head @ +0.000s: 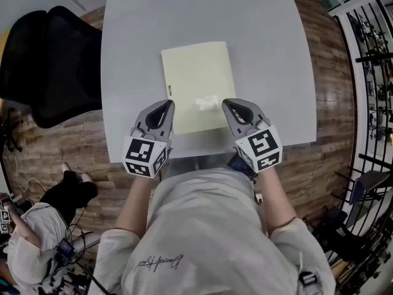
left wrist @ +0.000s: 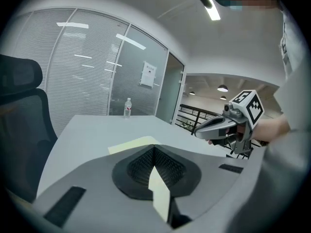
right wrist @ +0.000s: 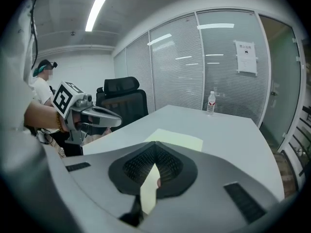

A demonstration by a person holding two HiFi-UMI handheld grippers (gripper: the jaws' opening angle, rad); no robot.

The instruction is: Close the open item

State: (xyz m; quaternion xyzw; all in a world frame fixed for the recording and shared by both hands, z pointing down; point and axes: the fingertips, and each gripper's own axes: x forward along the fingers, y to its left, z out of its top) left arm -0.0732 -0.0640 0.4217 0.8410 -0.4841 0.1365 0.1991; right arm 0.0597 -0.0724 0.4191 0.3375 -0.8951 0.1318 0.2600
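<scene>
Head view: nearest, a looping script runs across the person's grey shirt, too slanted to read with certainty. Just beyond, the left gripper (head: 166,105) and right gripper (head: 228,104) hang over the near corners of a pale yellow folder (head: 196,72). It lies flat by the middle of the worktop's (head: 264,35) near edge. Both gripper views show each pair of fingers together at the tips. They clamp nothing, and the yellow cover shows through the gap behind them. The folder looks shut already, so little seems left to do.

The risks, as I judge them:
- Pressing down with closed fingers could skid the smooth cover toward the near edge.
- If a leaf is in fact raised, closed fingers cannot pinch it.

A short line of dark print (head: 169,91) runs along the folder's left edge, too small to read. At the far end stands a water bottle (right wrist: 211,102) with a red label. Past it a notice (right wrist: 245,57) hangs on the glass wall. Neither is legible.
</scene>
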